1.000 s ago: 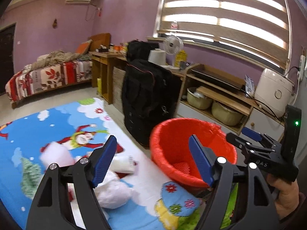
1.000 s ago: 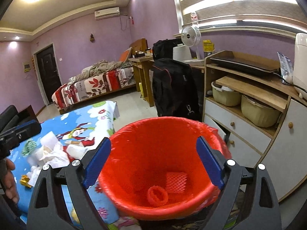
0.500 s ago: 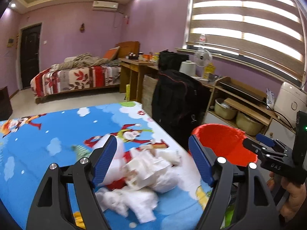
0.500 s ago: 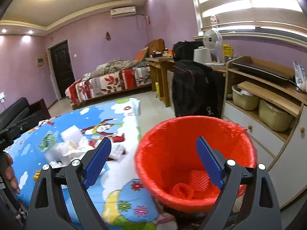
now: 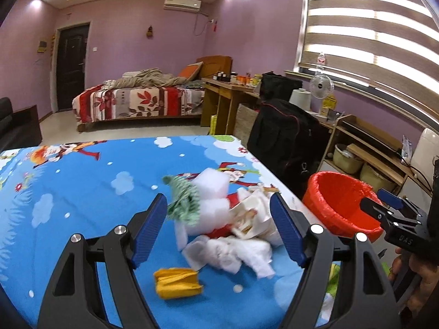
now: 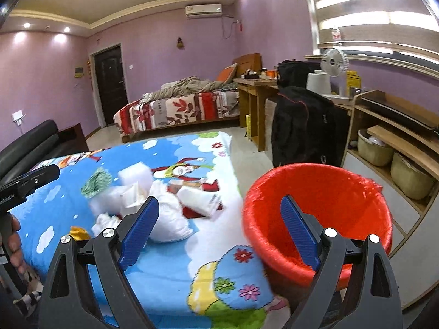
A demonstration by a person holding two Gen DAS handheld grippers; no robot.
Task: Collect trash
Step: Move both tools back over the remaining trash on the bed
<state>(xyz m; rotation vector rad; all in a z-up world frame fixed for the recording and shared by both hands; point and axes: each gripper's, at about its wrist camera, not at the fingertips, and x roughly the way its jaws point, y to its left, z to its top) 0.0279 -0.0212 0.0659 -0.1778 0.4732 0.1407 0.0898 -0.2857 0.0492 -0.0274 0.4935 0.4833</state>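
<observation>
We hold our left gripper wide open and empty, aimed down at the trash — white foam, crumpled paper, a green net and a yellow scrap heaped on the blue cloth. Nothing is pinched yet. The pile sits near the cloth's right edge, close to the red bin, so each piece has a short trip. Our right gripper is open and empty too — it points between the pile and the bin, ready to help. We think the next job is to go down and grab one soft piece.
</observation>
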